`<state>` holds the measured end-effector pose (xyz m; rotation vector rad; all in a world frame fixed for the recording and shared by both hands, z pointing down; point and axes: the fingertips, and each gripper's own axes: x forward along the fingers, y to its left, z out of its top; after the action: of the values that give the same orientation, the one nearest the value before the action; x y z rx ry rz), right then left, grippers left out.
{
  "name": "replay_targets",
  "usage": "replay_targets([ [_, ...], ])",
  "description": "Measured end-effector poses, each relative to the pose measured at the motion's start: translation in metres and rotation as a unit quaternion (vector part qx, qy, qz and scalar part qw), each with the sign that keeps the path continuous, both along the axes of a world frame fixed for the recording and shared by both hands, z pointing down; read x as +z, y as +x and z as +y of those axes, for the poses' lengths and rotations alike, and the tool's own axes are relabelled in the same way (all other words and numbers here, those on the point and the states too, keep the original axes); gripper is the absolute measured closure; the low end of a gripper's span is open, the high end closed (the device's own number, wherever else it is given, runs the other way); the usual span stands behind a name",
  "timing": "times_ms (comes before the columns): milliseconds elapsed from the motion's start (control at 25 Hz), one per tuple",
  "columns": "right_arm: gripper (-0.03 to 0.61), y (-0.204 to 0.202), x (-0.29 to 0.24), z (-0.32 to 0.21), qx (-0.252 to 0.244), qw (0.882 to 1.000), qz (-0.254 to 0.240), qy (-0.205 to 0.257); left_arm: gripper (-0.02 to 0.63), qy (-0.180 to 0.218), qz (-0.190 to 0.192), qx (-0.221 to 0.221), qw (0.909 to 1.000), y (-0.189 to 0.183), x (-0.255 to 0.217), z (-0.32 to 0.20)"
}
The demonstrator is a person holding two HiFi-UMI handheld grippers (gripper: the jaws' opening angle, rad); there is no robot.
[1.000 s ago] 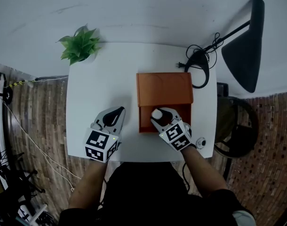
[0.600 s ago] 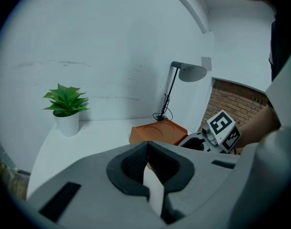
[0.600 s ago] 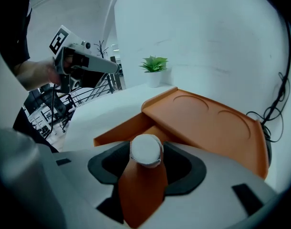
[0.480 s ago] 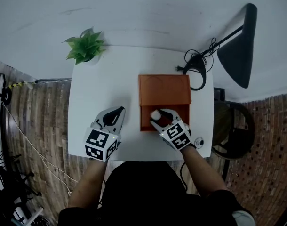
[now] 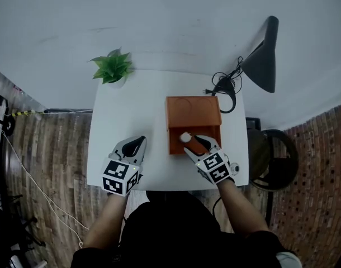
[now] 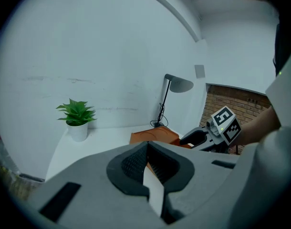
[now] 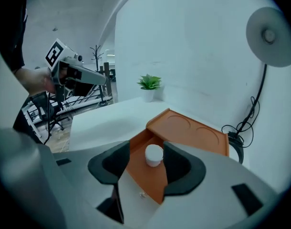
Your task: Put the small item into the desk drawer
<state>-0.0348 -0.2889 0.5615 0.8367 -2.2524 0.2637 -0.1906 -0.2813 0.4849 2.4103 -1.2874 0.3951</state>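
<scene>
Orange, smooth and boxy, the drawer unit (image 5: 193,111) is sitting on the matte white desk (image 5: 126,110), its flat top showing two shallow round recesses. Its drawer (image 5: 172,144) is standing pulled out toward the person, and the small item (image 7: 153,155), a squat white cylinder, is resting upright on the drawer's floor. The right gripper (image 7: 145,159) is hovering over it with its dark padded jaws spread wide, the item standing released between them. The left gripper (image 6: 148,162) is hanging above the desk's near left part, jaws clenched together on nothing. A leafy green plant (image 5: 113,67) in a white pot is standing at the far left corner.
</scene>
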Motion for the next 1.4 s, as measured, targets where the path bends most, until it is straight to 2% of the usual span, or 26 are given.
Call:
replay_targets([
  [240,0.373,0.002,-0.037,0.019,0.036,0.998,-0.032,0.032,0.604,0.024,0.01,0.005,0.9997,-0.006,-0.017,0.028],
  [400,0.408,0.006,-0.064,0.033,0.058,0.995,-0.057,0.05,0.604,0.039,0.011,0.008,0.9992,-0.008,-0.032,0.04],
  [520,0.417,0.012,-0.078,0.04,0.06,0.994,-0.062,0.064,0.604,0.05,0.013,0.009,0.9986,-0.004,-0.042,0.046],
  [720,0.439,0.029,-0.096,0.044,0.071,0.99,-0.097,0.073,0.604,0.054,0.004,0.015,0.9984,0.012,-0.048,0.049],
  [1040,0.465,0.082,-0.111,0.044,0.065,0.986,-0.129,0.079,0.604,0.053,-0.011,0.001,0.9985,0.052,-0.056,0.041],
  [1240,0.469,0.11,-0.133,0.038,0.031,0.984,-0.154,0.088,0.604,0.062,-0.011,-0.022,0.9978,0.077,-0.073,0.029],
  [1400,0.504,0.128,-0.159,0.032,0.018,0.977,-0.181,0.107,0.604,0.067,-0.008,-0.035,0.9971,0.095,-0.082,0.026],
])
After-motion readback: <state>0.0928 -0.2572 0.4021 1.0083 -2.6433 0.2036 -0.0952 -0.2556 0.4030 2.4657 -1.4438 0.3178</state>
